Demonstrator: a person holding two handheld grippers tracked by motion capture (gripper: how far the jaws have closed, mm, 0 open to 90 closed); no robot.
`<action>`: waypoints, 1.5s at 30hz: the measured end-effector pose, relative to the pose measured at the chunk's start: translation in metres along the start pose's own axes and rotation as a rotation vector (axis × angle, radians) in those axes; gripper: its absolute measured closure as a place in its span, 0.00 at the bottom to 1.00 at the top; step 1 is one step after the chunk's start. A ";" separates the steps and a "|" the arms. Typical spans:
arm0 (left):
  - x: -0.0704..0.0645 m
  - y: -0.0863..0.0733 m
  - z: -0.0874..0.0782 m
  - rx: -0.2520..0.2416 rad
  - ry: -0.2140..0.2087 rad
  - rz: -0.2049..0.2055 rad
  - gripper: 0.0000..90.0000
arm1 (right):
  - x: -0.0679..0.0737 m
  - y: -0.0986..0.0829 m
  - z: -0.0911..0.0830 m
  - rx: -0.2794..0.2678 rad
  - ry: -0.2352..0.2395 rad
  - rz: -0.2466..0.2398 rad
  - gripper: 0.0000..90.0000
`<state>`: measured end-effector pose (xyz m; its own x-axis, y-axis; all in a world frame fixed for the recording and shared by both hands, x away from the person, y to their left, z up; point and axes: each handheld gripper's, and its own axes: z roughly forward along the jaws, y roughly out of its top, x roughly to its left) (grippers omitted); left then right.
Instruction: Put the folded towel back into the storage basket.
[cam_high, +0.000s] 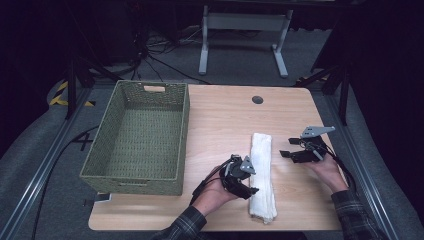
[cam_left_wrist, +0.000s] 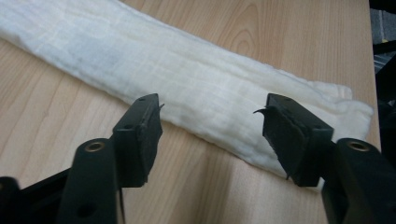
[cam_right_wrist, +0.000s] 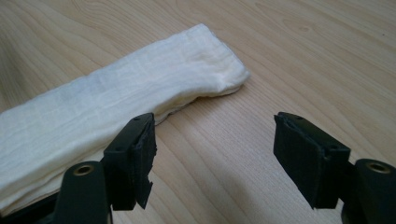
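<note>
Wooden tabletop (cam_high: 225, 120), pale grain, set over grey carpet with dark surrounds; I log items from my near edge outward.

Item 1: folded white cloth (cam_high: 262, 175), a long narrow strip lying flat on the table's right half. Its long axis runs from the near edge away from me, one end close to that edge, the other pointing toward the table's far side. I judge it light, soft and limp; it will sag and may unfold if lifted from one point. Best hold, in my view: pinch the full stack of layers at an end or along a long edge, one gripper per end.

Item 2: left gripper (cam_high: 245, 182), low at the cloth's left long edge near its near end, jaws spread wide and holding nothing; the left gripper view shows the cloth (cam_left_wrist: 196, 88) lying just beyond them.

Item 3: right gripper (cam_high: 295, 150), just right of the cloth's far half, apart from it, jaws spread, empty; the cloth's far end (cam_right_wrist: 205, 60) lies ahead in its view.

Item 4: woven green basket (cam_high: 107, 145), left half, empty.

Item 5: round grommet (cam_high: 257, 99), far edge.
</note>
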<state>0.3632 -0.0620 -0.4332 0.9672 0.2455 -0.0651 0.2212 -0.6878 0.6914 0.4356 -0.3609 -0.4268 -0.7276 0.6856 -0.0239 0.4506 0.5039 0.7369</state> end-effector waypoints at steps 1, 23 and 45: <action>0.000 0.001 0.001 0.001 -0.002 0.001 0.39 | 0.000 0.000 -0.001 0.005 0.002 0.001 0.34; 0.003 0.017 0.040 0.052 -0.080 0.138 0.20 | -0.003 0.000 0.000 0.000 0.006 -0.002 0.33; 0.002 0.011 0.033 0.133 -0.061 0.066 0.85 | 0.000 0.003 -0.002 -0.008 0.053 -0.048 0.33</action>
<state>0.3715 -0.0917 -0.4495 0.9851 0.1574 -0.0694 0.1675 -0.7864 0.5945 0.4356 -0.3607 -0.4234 -0.7746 0.6320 -0.0239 0.4105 0.5310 0.7413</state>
